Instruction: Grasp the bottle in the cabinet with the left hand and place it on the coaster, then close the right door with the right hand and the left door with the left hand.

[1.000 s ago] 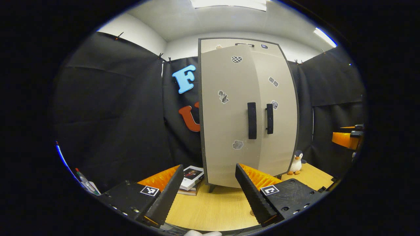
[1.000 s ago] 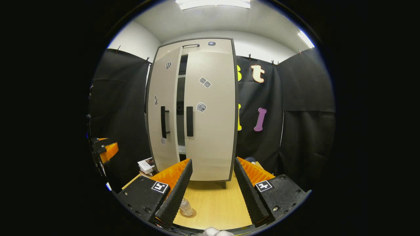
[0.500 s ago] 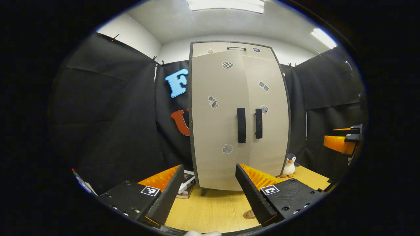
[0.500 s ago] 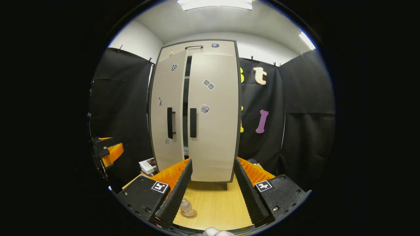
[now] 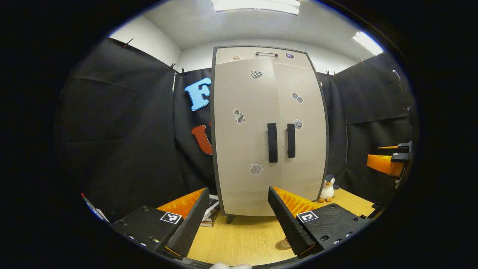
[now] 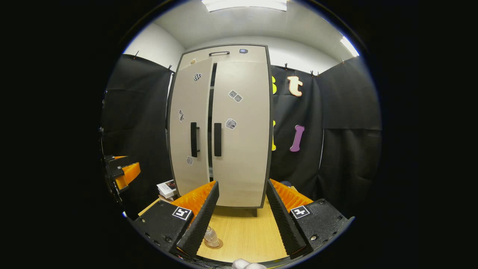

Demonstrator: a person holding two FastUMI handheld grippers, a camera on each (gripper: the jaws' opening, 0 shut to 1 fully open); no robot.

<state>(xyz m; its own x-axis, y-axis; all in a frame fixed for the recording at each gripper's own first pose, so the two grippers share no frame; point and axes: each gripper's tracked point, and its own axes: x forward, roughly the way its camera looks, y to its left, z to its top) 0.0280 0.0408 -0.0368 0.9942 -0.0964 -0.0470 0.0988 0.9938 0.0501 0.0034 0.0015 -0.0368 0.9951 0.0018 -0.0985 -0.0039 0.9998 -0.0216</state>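
Observation:
The beige cabinet (image 5: pixel 269 130) stands on the table with both doors nearly flush. In the right gripper view a thin dark gap still runs between the left door (image 6: pixel 190 123) and the right door (image 6: pixel 241 127). A small clear bottle (image 6: pixel 211 236) stands upright on a round coaster (image 6: pixel 216 245) near the table's front. The coaster (image 5: pixel 282 245) peeks out beside a finger in the left gripper view. My left gripper (image 5: pixel 237 218) is open, empty, and well back from the black handles (image 5: pixel 272 142). My right gripper (image 6: pixel 241 213) is also open and empty, facing the right door.
A stack of books (image 6: pixel 166 188) lies left of the cabinet's foot. A penguin plush (image 5: pixel 328 188) sits to its right. The wooden table (image 5: pixel 242 239) stretches in front. The other gripper shows at each view's edge: the right one (image 5: pixel 388 164), the left one (image 6: pixel 123 173).
The left door has swung inward, narrowing the gap to a thin slit. The left gripper has drawn back from the cabinet. The right gripper has barely moved.

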